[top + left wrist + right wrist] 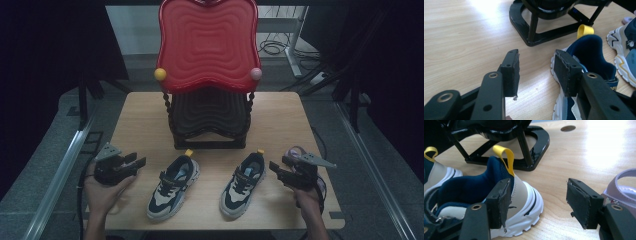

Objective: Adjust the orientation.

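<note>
- High view: fixed above the person's side, facing forward and down; takes in the whole counter point(145, 115) from well back
- Left gripper view: low, close over the wood, looking along its jaws; shares the black stand point(534, 40) and left shoe point(589, 57) with the high view
- Right gripper view: equally low and close; shares the stand and the right shoe point(499, 192)

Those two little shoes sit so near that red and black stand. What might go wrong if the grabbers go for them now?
The left shoe has its heel almost against the stand, so a push could knock it into the base. The left gripper is open with nothing between its fingers, so a poor approach might shove the shoe. The right gripper could likewise nudge the right shoe.
</note>
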Demonstrator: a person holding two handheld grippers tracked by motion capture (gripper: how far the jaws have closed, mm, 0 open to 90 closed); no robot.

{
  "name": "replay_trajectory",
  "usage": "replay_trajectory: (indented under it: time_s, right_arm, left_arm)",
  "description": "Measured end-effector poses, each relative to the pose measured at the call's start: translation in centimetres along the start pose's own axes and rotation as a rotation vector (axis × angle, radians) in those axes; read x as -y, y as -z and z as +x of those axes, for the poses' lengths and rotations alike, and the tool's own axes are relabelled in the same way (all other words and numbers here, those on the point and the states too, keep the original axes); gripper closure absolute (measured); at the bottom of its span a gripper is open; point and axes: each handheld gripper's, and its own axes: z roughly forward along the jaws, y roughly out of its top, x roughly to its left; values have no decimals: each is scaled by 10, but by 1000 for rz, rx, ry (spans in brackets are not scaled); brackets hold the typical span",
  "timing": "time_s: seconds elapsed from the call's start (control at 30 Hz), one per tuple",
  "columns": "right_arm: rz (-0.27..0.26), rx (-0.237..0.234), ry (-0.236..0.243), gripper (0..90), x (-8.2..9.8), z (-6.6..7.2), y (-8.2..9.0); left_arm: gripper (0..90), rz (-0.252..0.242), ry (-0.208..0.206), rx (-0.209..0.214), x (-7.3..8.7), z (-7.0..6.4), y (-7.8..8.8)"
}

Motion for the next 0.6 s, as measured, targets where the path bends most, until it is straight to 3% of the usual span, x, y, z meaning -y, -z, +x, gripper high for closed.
replay_trajectory:
  time_s: [0.13, 0.3, 0.37, 0.6]
  right_arm:
    - [-17, -1, 13, 364, 2, 3, 3]
    - [-21, 8, 35, 358, 9, 11, 11]
    - [-22, 20, 58, 358, 13, 15, 18]
    - [-39, 17, 62, 359, 12, 15, 27]
  left_arm:
    - [534, 0, 1, 40, 3, 0, -4]
    - [505, -15, -6, 48, 6, -1, -5]
    - [496, -24, 11, 51, 10, -1, -7]
    - [485, -26, 44, 67, 19, -6, -3]
